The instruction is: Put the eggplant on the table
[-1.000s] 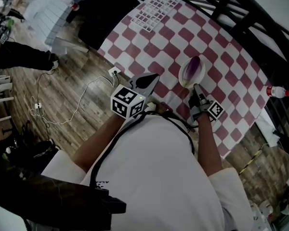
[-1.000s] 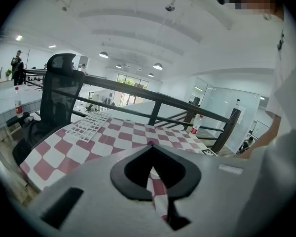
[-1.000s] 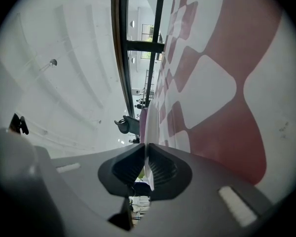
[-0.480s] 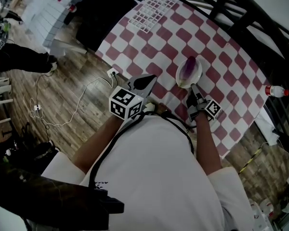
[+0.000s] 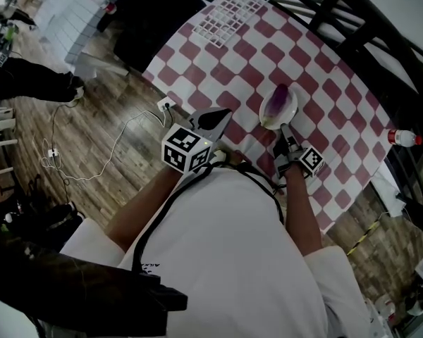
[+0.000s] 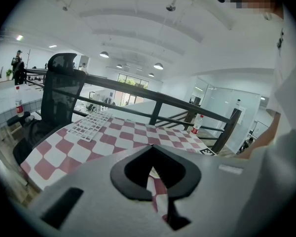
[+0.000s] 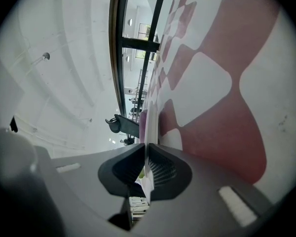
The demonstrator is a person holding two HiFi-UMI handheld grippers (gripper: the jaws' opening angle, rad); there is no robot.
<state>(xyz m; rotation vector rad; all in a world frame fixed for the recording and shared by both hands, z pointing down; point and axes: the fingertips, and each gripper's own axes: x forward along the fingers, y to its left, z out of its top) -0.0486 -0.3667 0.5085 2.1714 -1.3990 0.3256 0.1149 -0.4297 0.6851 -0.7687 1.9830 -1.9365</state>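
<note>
Grey jaws of the right tool (image 5: 287, 127) are clamped on the near rim of a white plate (image 5: 292, 106). The purple eggplant (image 5: 278, 99) lies on that plate, over the red-and-white checked table (image 5: 225, 55). The left tool (image 5: 221, 116) hangs by the table's near edge, its jaws together and empty.

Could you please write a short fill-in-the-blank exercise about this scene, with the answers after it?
1. The right gripper is shut on the rim of a white ____.
2. On it lies a purple ____.
3. The left gripper holds ____.
4. The tablecloth has red and ____ squares.
Answers: plate; eggplant; nothing; white.
</note>
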